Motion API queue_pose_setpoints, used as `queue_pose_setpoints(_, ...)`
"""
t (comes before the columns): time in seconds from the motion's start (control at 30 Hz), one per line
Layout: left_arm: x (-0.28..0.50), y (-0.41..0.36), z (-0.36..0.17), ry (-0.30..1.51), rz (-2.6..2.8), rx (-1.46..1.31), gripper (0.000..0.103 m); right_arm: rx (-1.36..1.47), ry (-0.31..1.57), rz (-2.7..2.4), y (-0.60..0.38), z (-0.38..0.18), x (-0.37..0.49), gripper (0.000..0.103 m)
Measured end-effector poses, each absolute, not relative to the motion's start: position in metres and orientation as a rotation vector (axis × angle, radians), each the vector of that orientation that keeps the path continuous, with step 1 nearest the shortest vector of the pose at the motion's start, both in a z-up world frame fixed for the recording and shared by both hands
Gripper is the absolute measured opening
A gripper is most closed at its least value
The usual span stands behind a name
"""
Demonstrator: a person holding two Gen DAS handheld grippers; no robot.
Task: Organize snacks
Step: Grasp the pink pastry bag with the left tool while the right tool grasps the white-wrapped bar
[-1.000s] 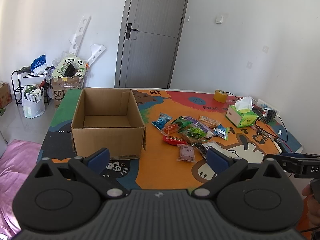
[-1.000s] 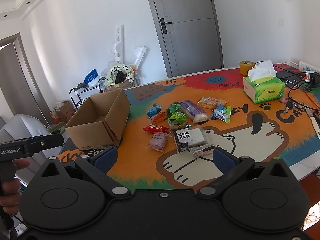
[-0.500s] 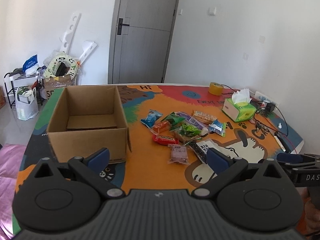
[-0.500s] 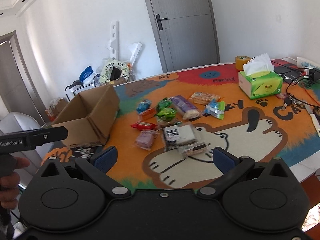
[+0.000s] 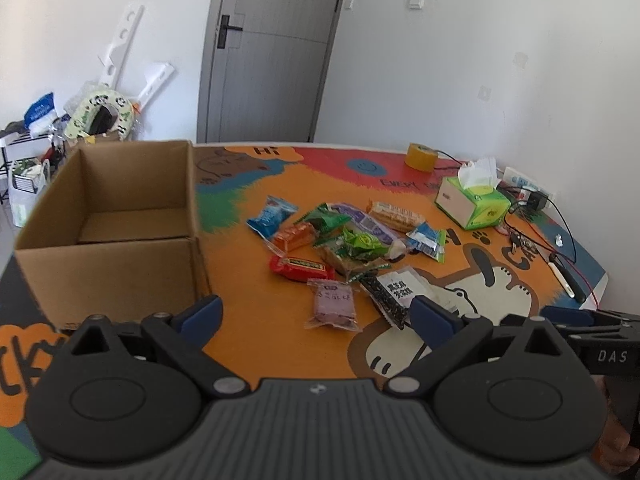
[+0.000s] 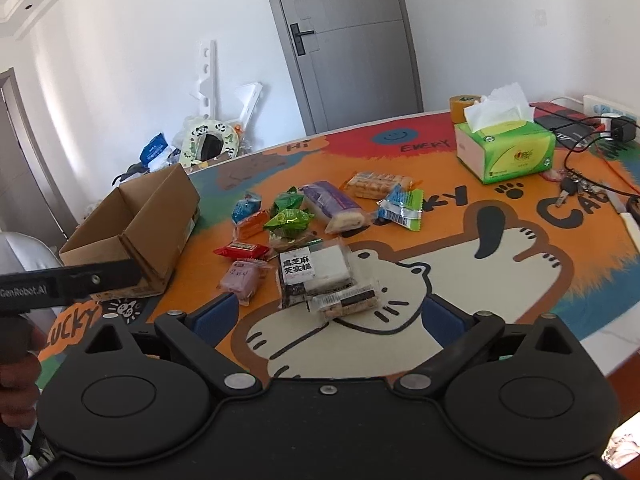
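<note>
An open, empty cardboard box [image 5: 108,276] stands on the left of the colourful table mat [image 5: 248,332]. To its right lies a heap of snack packs: a pink pack [image 5: 334,304], a red pack [image 5: 300,268], a green pack [image 5: 360,244], a blue pack [image 5: 272,216] and a black-and-white cake pack [image 6: 312,272] with a small bar [image 6: 346,300] in front of it. My left gripper [image 5: 316,314] hovers open before the pink pack. My right gripper [image 6: 328,314] hangs above the small bar, jaws wide and closing, with nothing pressed between the pads.
A green tissue box [image 6: 506,152], a tape roll [image 5: 420,156], keys [image 6: 572,190] and black cables [image 6: 592,128] fill the table's right side. A grey door [image 5: 272,52] and floor clutter [image 5: 100,120] lie behind. Each view shows the other gripper's body at its edge.
Both grippers have come forward and lower toward the table, so the box and the snacks look larger. The right fingertips stand slightly closer together.
</note>
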State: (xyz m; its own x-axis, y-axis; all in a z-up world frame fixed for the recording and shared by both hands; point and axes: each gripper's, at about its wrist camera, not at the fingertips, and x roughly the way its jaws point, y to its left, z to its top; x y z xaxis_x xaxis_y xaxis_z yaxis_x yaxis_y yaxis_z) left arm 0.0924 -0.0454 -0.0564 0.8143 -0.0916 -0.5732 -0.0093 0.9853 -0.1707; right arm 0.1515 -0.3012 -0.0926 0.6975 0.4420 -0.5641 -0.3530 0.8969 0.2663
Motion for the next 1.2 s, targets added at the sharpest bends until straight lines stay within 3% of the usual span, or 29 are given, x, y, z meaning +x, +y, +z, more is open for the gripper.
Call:
queue_pose_setpoints(0.3,0.121,-0.053,-0.079,0.653,-0.066,-0.168,0.091,0.109,0.713,0.45,-0.291,-0.122,0.186,0.091)
queue_pose_setpoints(0.53,0.15,-0.058,-0.096,0.686,-0.062,-0.166,0.088,0.097,0.725,0.471,-0.285,-0.135,0.2,0.091)
queue_pose_setpoints(0.73,0.166,-0.067,-0.109,0.711,-0.057,-0.149,0.087,0.098,0.752,0.476,-0.283,-0.149,0.215,0.085)
queue_pose_setpoints(0.93,0.183,-0.075,-0.123,0.734,-0.043,-0.136,0.085,0.078,0.735,0.476,-0.281,-0.155,0.225,0.071)
queue_pose_setpoints(1.0,0.186,-0.077,-0.127,0.736,-0.035,-0.129,0.084,0.075,0.726,0.464,-0.282,-0.155,0.227,0.058)
queue_pose_setpoints(1.2,0.191,-0.08,-0.133,0.722,-0.029,-0.133,0.077,0.071,0.725,0.472,-0.287,-0.154,0.23,0.053)
